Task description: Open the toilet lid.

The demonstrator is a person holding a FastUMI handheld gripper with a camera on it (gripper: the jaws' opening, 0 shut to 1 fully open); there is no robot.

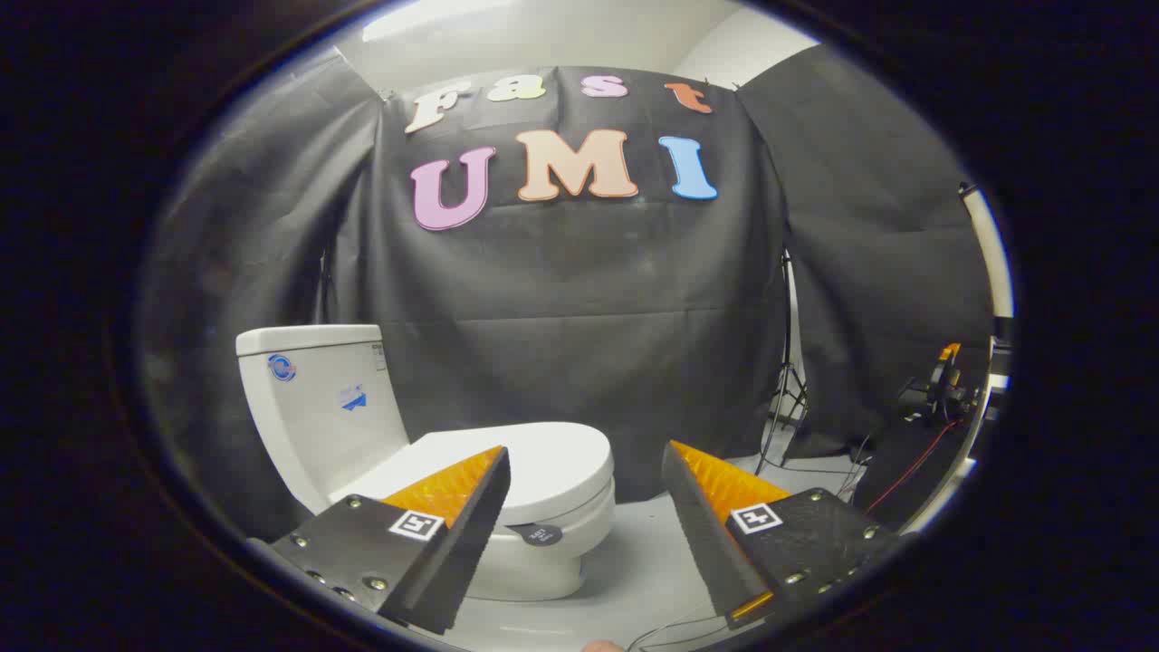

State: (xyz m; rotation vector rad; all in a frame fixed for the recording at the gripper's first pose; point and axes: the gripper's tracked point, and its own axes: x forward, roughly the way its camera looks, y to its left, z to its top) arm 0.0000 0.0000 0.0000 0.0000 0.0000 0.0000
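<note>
A white toilet stands ahead and to the left, side on, with its tank [317,407] at the back left and its bowl [543,561] low near the floor. The toilet lid [552,466] lies flat and closed on the seat. A small dark round sticker [541,534] sits on the seat's front edge. My gripper [587,448] is open, its fingers wide apart with nothing between them. The left finger [462,507] overlaps the lid's near side; the right finger [706,507] is out over the floor, to the right of the bowl.
Black cloth walls close the booth behind and to the right. A stand's thin legs [792,398] rise at the right seam. Dark equipment with red and black cables [933,398] lies at the far right. Pale floor [643,561] spreads right of the bowl.
</note>
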